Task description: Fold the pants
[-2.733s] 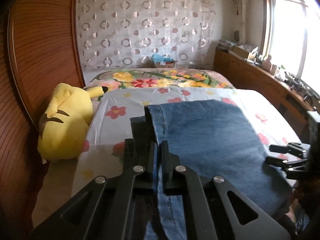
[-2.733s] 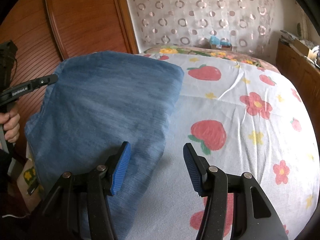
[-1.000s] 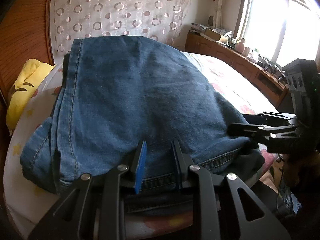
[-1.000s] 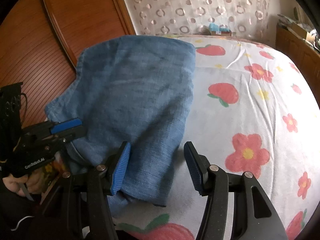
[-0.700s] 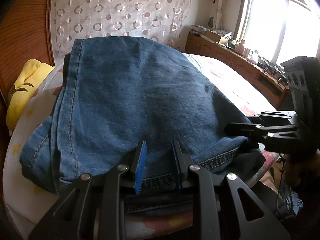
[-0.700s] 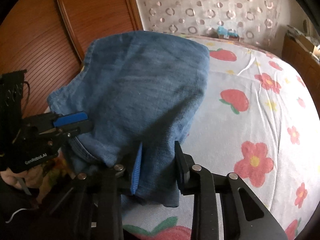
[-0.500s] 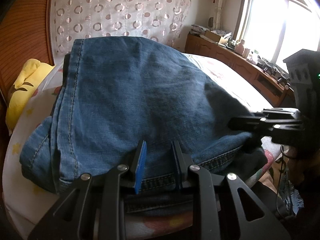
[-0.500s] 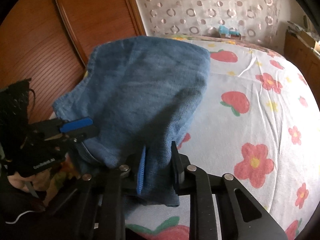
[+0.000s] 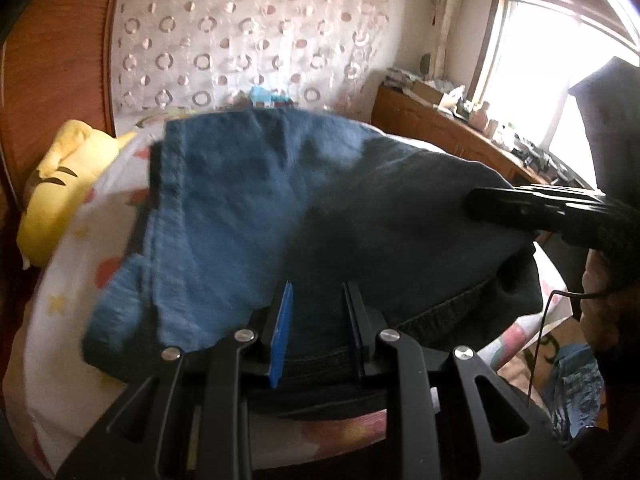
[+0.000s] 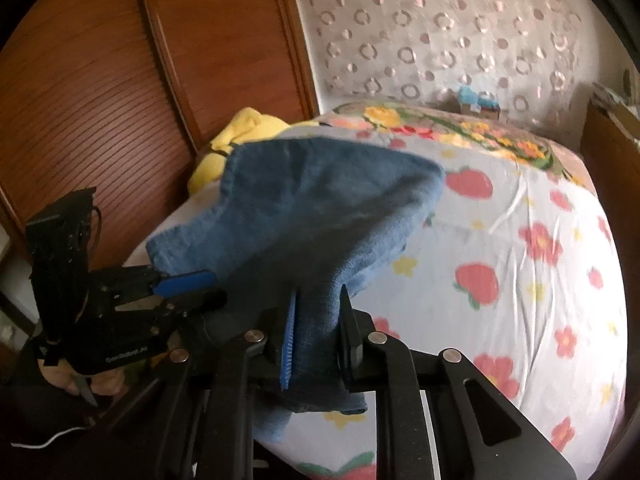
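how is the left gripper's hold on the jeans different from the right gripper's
The left gripper clamps the jeans at the stitched hem, where the cloth runs flat between its pads; the right gripper pinches a bunched corner that hangs down past its pads. The right gripper's jaws have just been closing on that cloth. Both are shut on the near edge of the same jeans.
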Action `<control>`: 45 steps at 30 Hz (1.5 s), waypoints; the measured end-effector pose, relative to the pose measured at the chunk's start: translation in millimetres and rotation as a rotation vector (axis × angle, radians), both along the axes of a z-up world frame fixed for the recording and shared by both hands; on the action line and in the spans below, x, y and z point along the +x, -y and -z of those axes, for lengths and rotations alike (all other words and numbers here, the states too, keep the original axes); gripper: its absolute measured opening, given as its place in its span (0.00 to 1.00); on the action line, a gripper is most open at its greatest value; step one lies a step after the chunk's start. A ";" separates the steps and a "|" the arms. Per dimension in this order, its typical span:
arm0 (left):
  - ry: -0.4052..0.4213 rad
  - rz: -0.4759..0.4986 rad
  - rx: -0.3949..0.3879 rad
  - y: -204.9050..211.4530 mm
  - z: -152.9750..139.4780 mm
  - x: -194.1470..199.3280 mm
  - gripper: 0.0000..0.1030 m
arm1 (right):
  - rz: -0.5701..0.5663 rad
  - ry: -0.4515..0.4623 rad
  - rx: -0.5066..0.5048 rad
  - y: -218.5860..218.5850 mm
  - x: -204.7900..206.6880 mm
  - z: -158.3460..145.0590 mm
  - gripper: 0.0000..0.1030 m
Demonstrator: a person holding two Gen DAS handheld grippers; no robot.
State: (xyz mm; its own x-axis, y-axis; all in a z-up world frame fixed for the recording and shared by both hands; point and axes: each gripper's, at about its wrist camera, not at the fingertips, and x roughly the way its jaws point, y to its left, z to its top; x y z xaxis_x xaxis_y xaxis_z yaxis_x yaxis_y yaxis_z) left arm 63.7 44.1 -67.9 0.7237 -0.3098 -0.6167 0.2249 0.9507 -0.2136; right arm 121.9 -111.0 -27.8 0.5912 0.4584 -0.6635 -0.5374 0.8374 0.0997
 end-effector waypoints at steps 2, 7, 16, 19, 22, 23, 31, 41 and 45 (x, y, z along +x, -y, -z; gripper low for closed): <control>0.018 -0.017 -0.001 -10.0 -8.2 -5.1 0.23 | -0.019 0.017 -0.003 -9.6 1.5 -8.9 0.14; 0.049 -0.070 -0.006 -36.3 -18.9 -16.7 0.23 | -0.071 0.053 -0.002 -39.8 5.2 -24.3 0.13; 0.074 -0.184 -0.002 -87.7 -23.8 -34.8 0.23 | -0.185 0.056 0.001 -109.0 17.3 -26.7 0.10; 0.076 -0.212 -0.003 -101.2 -21.7 -38.8 0.23 | -0.226 0.040 -0.009 -135.2 19.3 -17.2 0.10; 0.075 -0.239 -0.011 -118.1 -20.1 -41.6 0.23 | -0.275 0.006 -0.014 -161.2 21.5 -1.6 0.09; 0.075 -0.247 -0.013 -121.6 -19.2 -42.7 0.23 | -0.287 -0.007 -0.016 -168.0 21.7 3.5 0.09; 0.085 -0.298 -0.016 -136.9 -20.0 -44.4 0.23 | -0.352 -0.178 0.019 -187.7 40.6 60.1 0.09; 0.111 -0.265 -0.013 -121.8 -30.6 -38.7 0.23 | -0.303 -0.050 0.036 -156.1 23.7 10.6 0.44; 0.112 -0.232 -0.001 -110.7 -33.9 -32.4 0.23 | -0.242 0.023 0.027 -134.5 25.4 -2.3 0.44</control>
